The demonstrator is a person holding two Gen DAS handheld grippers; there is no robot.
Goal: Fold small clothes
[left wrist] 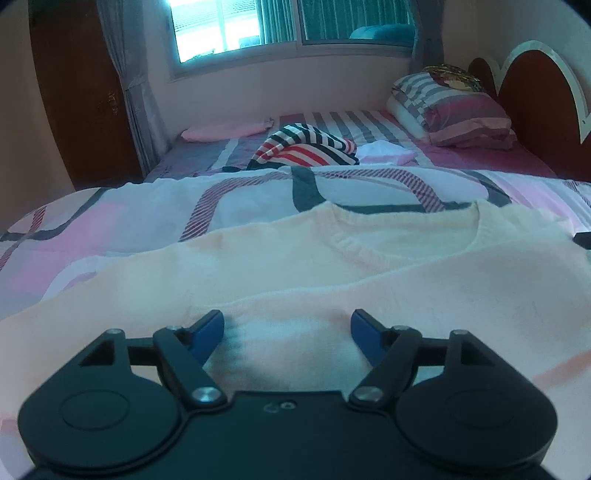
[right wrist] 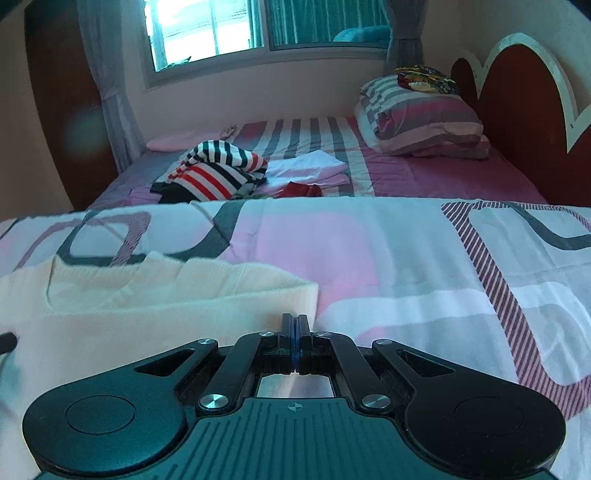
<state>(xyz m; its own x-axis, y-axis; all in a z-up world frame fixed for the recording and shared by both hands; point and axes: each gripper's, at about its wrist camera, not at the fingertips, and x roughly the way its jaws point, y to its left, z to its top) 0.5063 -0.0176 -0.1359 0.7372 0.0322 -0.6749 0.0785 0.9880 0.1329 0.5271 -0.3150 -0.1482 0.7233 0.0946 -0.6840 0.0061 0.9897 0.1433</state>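
Observation:
A cream knit top (left wrist: 332,266) lies spread on the patterned bedspread (left wrist: 147,210), neckline toward the far side. My left gripper (left wrist: 287,328) is open, its blue fingertips (left wrist: 210,330) resting on or just above the top's near part. In the right wrist view the same cream top (right wrist: 155,295) lies left of centre. My right gripper (right wrist: 294,326) is shut at the top's right edge; whether cloth is pinched between the fingers cannot be seen.
A striped red, black and white garment (right wrist: 218,170) lies crumpled farther up the bed, with white and pink folded cloths (right wrist: 314,166) and a small red item (right wrist: 299,190) beside it. Striped pillows (right wrist: 421,118) lean by the headboard (right wrist: 524,110). A window (right wrist: 229,29) is behind.

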